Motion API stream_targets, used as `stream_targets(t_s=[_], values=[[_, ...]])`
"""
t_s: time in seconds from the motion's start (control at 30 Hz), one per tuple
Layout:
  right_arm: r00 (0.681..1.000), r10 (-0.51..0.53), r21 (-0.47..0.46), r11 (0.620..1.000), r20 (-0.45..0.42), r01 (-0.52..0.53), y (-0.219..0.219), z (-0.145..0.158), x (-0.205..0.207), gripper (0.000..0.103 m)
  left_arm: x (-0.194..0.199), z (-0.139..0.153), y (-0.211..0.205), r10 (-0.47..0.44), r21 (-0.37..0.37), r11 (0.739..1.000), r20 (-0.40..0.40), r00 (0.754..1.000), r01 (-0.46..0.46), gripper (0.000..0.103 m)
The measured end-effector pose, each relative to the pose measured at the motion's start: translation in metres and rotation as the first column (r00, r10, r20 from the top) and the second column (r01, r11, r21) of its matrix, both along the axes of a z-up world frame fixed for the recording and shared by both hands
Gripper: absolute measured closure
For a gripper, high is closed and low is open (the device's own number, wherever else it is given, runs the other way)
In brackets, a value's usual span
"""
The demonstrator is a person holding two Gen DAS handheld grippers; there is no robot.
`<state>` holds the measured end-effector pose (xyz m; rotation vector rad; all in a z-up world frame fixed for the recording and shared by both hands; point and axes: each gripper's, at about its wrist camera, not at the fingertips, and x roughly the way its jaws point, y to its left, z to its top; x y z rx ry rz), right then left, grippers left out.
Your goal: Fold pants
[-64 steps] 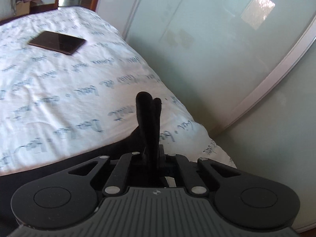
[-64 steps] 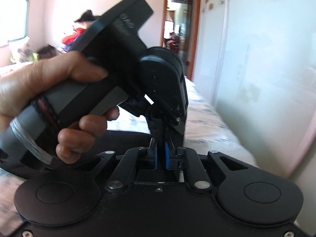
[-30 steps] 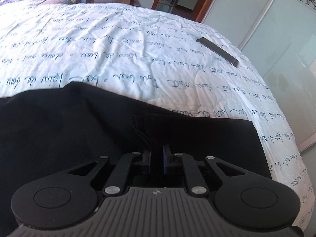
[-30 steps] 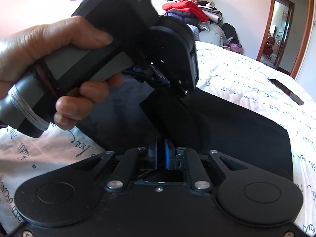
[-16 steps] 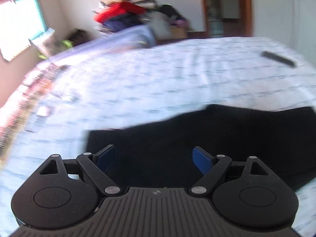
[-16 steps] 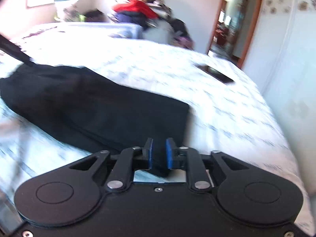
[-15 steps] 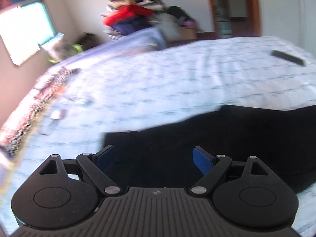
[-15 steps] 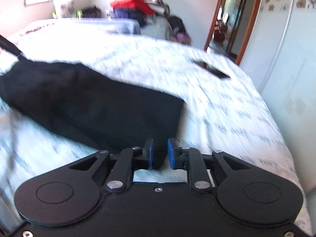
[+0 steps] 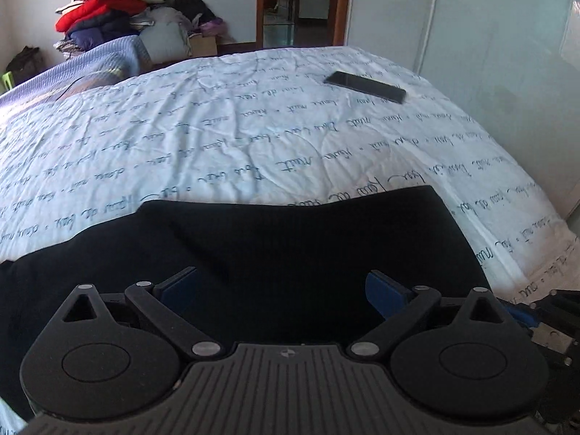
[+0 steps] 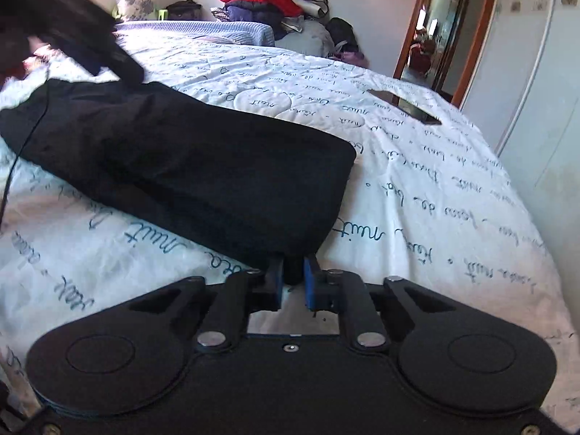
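Observation:
The black pants lie folded lengthwise on the white bed cover with blue script. My left gripper is open and empty, its blue pads spread wide just above the pants. In the right wrist view the pants stretch from the far left to the near right. My right gripper is nearly shut, pinching the near corner of the pants between its blue pads. A dark blurred shape at the upper left of that view is the left gripper.
A black phone lies on the bed cover at the far right, also in the right wrist view. A pile of clothes sits beyond the bed. A white wardrobe stands to the right, with a doorway behind.
Both grippers laid the lifted pants down on the bed. My left gripper opened and let go of the fabric. My right gripper kept its hold on the near corner.

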<state>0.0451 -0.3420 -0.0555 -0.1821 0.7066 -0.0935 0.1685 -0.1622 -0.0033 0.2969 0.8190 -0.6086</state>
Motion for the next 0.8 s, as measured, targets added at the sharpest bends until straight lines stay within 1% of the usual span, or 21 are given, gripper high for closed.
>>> stream_targets(t_s=[0.07, 0.1, 0.13, 0.2, 0.23, 0.27, 0.3, 0.33, 0.37, 0.43, 0.47, 0.5, 0.53, 0.57, 0.6, 0.63, 0.67, 0.73, 0.77, 0.8], values=[[0.999, 0.013, -0.010, 1.000, -0.037, -0.013, -0.001, -0.001, -0.002, 0.096, -0.003, -0.014, -0.015, -0.016, 0.040, 0.999, 0.016, 1.000, 0.016, 0.004], [0.999, 0.018, 0.000, 1.000, -0.051, -0.018, -0.003, -0.001, -0.001, 0.095, -0.005, -0.021, -0.020, -0.020, 0.058, 0.998, 0.024, 1.000, 0.019, 0.004], [0.999, 0.016, 0.016, 1.000, -0.046, -0.016, -0.007, 0.005, -0.002, 0.095, -0.002, -0.027, -0.023, -0.020, 0.070, 0.997, 0.031, 0.999, 0.018, 0.004], [1.000, 0.013, 0.088, 0.996, 0.011, -0.014, -0.023, 0.025, -0.003, 0.090, 0.002, -0.037, -0.025, 0.000, 0.095, 0.995, 0.048, 0.999, -0.005, 0.004], [0.999, 0.009, 0.136, 0.991, 0.051, -0.015, -0.033, 0.035, 0.000, 0.085, 0.004, -0.042, -0.026, 0.007, 0.102, 0.995, 0.045, 0.999, -0.012, 0.004], [0.996, -0.012, 0.177, 0.984, 0.087, -0.003, -0.043, 0.043, 0.006, 0.069, 0.006, -0.047, -0.026, 0.010, 0.107, 0.994, 0.028, 1.000, -0.013, 0.005], [0.993, -0.037, 0.202, 0.979, 0.109, 0.015, -0.050, 0.048, 0.015, 0.058, 0.008, -0.053, -0.026, 0.008, 0.109, 0.994, -0.002, 1.000, -0.007, 0.003], [0.991, -0.050, 0.216, 0.976, 0.125, 0.022, -0.055, 0.048, 0.029, 0.046, 0.007, -0.057, -0.025, 0.008, 0.103, 0.995, -0.013, 1.000, -0.006, 0.003], [0.990, -0.060, 0.232, 0.972, 0.124, 0.030, -0.061, 0.047, 0.045, 0.046, 0.004, -0.058, -0.023, 0.009, 0.094, 0.996, -0.004, 1.000, -0.008, 0.003], [0.992, -0.098, 0.310, 0.948, 0.075, 0.070, -0.075, 0.039, 0.078, 0.047, -0.006, -0.058, -0.021, -0.003, 0.095, 0.995, 0.015, 1.000, 0.002, 0.002], [0.994, -0.096, 0.371, 0.926, 0.048, 0.071, -0.084, 0.037, 0.089, 0.049, -0.010, -0.059, -0.020, -0.008, 0.097, 0.995, 0.015, 1.000, 0.007, 0.002], [0.995, -0.095, 0.426, 0.902, 0.041, 0.068, -0.091, 0.037, 0.092, 0.050, -0.014, -0.059, -0.019, -0.010, 0.094, 0.996, 0.013, 1.000, 0.009, 0.002], [0.993, -0.096, 0.481, 0.875, 0.069, 0.051, -0.099, 0.039, 0.091, 0.051, -0.017, -0.060, -0.016, -0.011, 0.086, 0.996, 0.008, 1.000, 0.010, 0.002], [0.989, -0.120, 0.512, 0.857, 0.085, 0.060, -0.105, 0.041, 0.091, 0.052, -0.019, -0.061, -0.013, -0.012, 0.074, 0.997, 0.003, 1.000, 0.012, 0.001], [0.986, -0.148, 0.519, 0.851, 0.077, 0.087, -0.108, 0.041, 0.095, 0.050, -0.021, -0.063, -0.011, -0.011, 0.058, 0.998, -0.003, 1.000, 0.011, 0.000], [0.987, -0.148, 0.519, 0.849, 0.063, 0.095, -0.110, 0.039, 0.103, 0.050, -0.021, -0.065, -0.010, -0.001, 0.043, 0.999, -0.009, 1.000, 0.001, 0.000], [0.991, -0.131, 0.539, 0.837, 0.033, 0.093, -0.112, 0.032, 0.112, 0.051, -0.020, -0.066, -0.009, 0.009, 0.030, 1.000, -0.019, 1.000, -0.009, 0.000], [0.991, -0.127, 0.621, 0.773, -0.049, 0.130, -0.120, 0.011, 0.132, 0.052, -0.020, -0.065, -0.008, 0.013, 0.022, 1.000, -0.028, 1.000, -0.012, 0.000], [0.990, -0.120, 0.652, 0.745, -0.075, 0.140, -0.124, 0.001, 0.139, 0.061, -0.020, -0.065, -0.008, 0.010, 0.023, 1.000, -0.027, 1.000, -0.009, 0.000], [0.987, -0.130, 0.669, 0.726, -0.094, 0.160, -0.126, -0.006, 0.144, 0.067, -0.021, -0.065, -0.007, 0.009, 0.022, 1.000, -0.027, 1.000, -0.008, 0.000]])
